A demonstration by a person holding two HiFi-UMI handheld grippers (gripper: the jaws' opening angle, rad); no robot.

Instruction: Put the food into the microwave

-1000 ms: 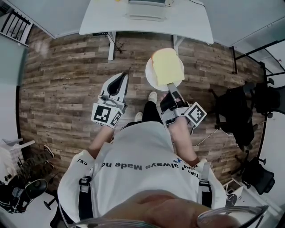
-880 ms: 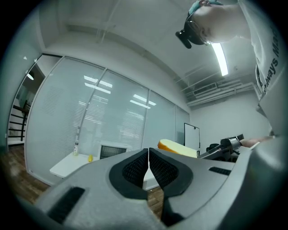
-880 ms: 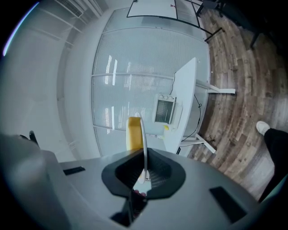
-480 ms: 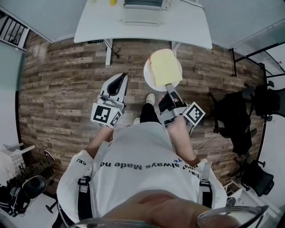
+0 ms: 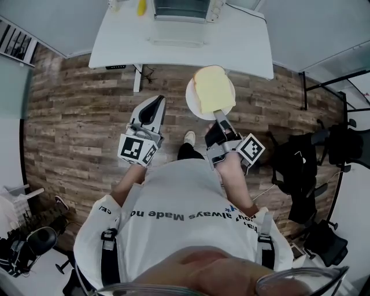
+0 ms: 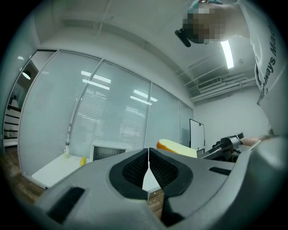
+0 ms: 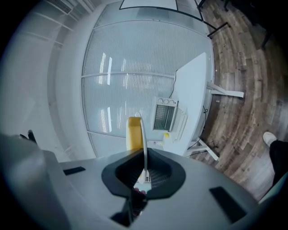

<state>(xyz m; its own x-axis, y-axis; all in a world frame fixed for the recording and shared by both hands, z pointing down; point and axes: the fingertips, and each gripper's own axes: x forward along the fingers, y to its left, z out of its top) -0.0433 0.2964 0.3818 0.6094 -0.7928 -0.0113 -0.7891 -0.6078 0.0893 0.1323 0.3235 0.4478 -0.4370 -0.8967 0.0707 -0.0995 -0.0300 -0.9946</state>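
Note:
A white plate (image 5: 195,103) carries a slice of yellow bread (image 5: 213,88) and is held level in the air over the wooden floor. My right gripper (image 5: 218,115) is shut on the plate's near rim; in the right gripper view the plate (image 7: 144,143) stands edge-on between the jaws with the bread (image 7: 133,133) on its left side. My left gripper (image 5: 155,102) is shut and holds nothing, level with the plate to its left. The microwave (image 5: 181,8) sits at the back of the white table (image 5: 240,40), its door let down onto the tabletop; the right gripper view shows its open cavity (image 7: 162,117).
On the table left of the microwave stand a yellow object (image 5: 140,7) and a small bottle (image 5: 114,4). Black office chairs (image 5: 303,162) stand on the floor at the right. A dark rack (image 5: 17,38) is at the far left. The person's shoe (image 5: 189,137) is under the plate.
The person has walked toward the table: the table and microwave have come nearer in the head view. The plate stays in the right gripper, and the left gripper stays shut.

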